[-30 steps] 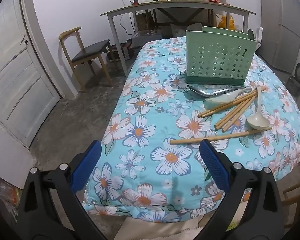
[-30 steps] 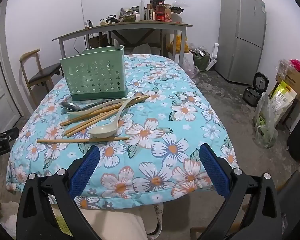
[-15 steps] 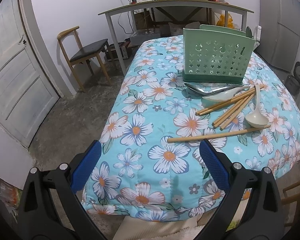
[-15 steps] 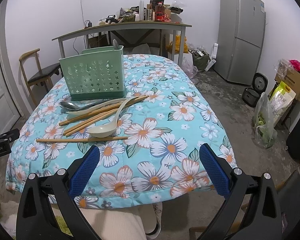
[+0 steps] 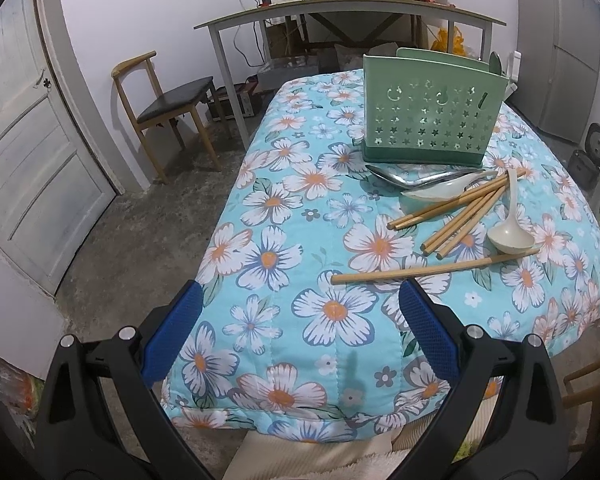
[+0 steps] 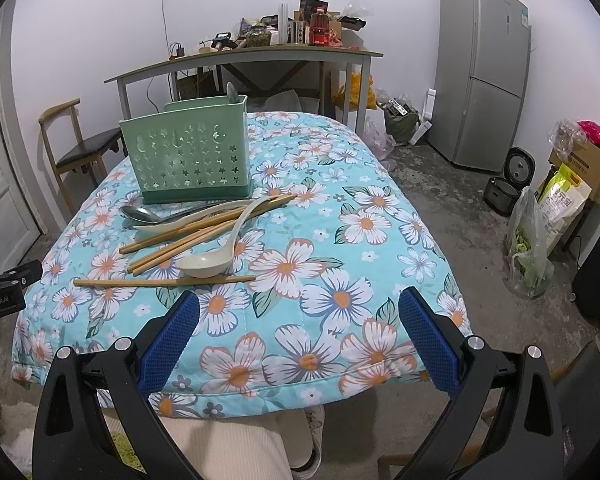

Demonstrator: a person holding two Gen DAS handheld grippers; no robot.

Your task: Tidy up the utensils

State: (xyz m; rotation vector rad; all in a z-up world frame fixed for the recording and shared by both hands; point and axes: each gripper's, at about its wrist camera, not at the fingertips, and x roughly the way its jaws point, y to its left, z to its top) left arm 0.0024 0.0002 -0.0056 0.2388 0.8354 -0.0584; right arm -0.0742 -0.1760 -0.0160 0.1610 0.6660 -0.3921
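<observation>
Both tongs hang wide apart and hold nothing: the left tongs (image 5: 298,306) and the right tongs (image 6: 298,318) sit over the near edge of the flowered surface (image 5: 268,208), short of the utensils. The landmark is the green caddy (image 5: 428,120), standing upright toward the far end. Just in front of it lies the loose pile: a metal spoon (image 5: 404,176) closest to its base, a pale spoon (image 5: 440,190) beside that, a fan of chopsticks (image 5: 456,216) crossing them, a white ladle (image 5: 510,236) lying over the chopstick ends, and one single chopstick (image 5: 432,269) farthest from the caddy, apart from the rest.

The step in hand looks like the first pick. That lone stick is the sensible start: nothing rests on most of its length, though the ladle bowl sits touching or nearly touching it near one end. Close across its middle with the fingers straddling it squarely, since a thin round stick on soft quilted cloth may roll or sink; press lightly into the fabric before squeezing. Leave the ladle until the sticks beneath are judged free.

The right view shows a spoon handle (image 6: 232,94) already standing in the caddy's rear compartment, and the left tongs' body at its left border. The left view shows the caddy's front face more squarely.
</observation>
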